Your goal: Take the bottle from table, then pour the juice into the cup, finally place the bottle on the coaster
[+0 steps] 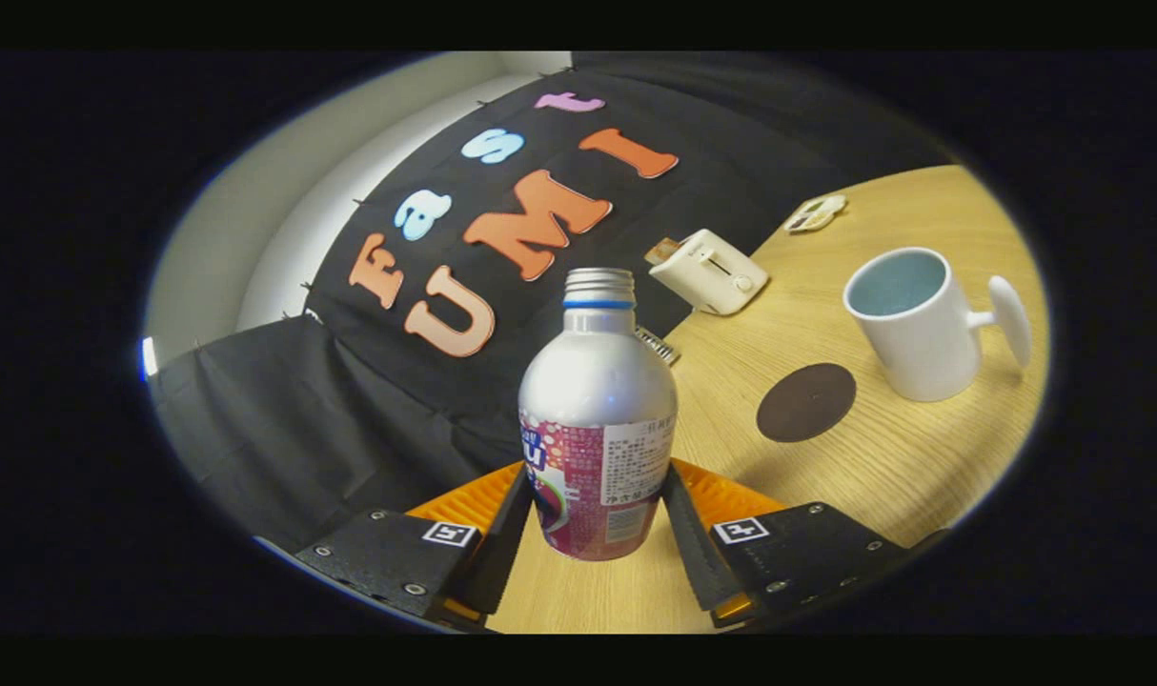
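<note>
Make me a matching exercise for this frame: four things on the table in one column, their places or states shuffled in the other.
Things:
1. bottle
2. cup
3. coaster
4. toaster

Places or states:
A. flat dark disc between bottle and cup
B. at the table's far edge, by the black cloth
C. upright between the claw fingers, cap off
D. white, handle pointing away from the bottle

Pairs: 1-C, 2-D, 3-A, 4-B
</note>
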The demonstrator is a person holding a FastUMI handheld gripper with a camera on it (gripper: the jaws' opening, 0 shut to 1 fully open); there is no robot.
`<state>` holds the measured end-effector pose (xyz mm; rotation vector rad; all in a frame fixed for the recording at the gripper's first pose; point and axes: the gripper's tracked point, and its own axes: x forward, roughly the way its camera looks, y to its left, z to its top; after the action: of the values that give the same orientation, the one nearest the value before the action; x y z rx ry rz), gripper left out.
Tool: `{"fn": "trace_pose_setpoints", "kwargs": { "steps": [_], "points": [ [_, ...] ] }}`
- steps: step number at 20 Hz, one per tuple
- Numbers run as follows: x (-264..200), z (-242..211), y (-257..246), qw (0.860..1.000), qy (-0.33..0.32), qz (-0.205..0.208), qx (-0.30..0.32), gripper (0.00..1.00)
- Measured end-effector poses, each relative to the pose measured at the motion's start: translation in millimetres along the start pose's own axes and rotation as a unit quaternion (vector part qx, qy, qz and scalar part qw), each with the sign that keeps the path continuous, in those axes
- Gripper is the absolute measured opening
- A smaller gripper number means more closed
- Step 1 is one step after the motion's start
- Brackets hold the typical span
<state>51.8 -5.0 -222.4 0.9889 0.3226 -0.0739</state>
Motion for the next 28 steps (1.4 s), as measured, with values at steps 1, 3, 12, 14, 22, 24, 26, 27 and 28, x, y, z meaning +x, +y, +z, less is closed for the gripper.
{"fn": "trace_pose_setpoints", "kwargs": {
  "steps": [1, 3, 12, 14, 22, 24, 26, 27, 28],
  "points": [
    [0.9, 3.8, -5.3, 1.000, -0.007, -0.005, 0.014, 0.75],
    [2.9, 10.7, -9.3, 0.998, -0.016, -0.003, 0.059, 0.75],
    [1.4, 28.8, -7.0, 0.974, -0.041, 0.000, 0.223, 0.75],
    [2.7, 34.7, -7.9, 0.968, -0.045, -0.001, 0.247, 0.75],
    [0.6, 50.9, -15.3, 0.940, -0.061, -0.009, 0.335, 0.75],
    [-1.7, 53.1, -15.8, 0.933, -0.064, -0.010, 0.353, 0.75],
    [-2.6, 58.7, -17.2, 0.927, -0.074, -0.014, 0.367, 0.75],
    [-2.9, 58.1, -14.8, 0.924, -0.072, -0.015, 0.375, 0.75],
    [-2.1, 59.7, -13.0, 0.919, -0.073, -0.013, 0.388, 0.75]
  ]
}}
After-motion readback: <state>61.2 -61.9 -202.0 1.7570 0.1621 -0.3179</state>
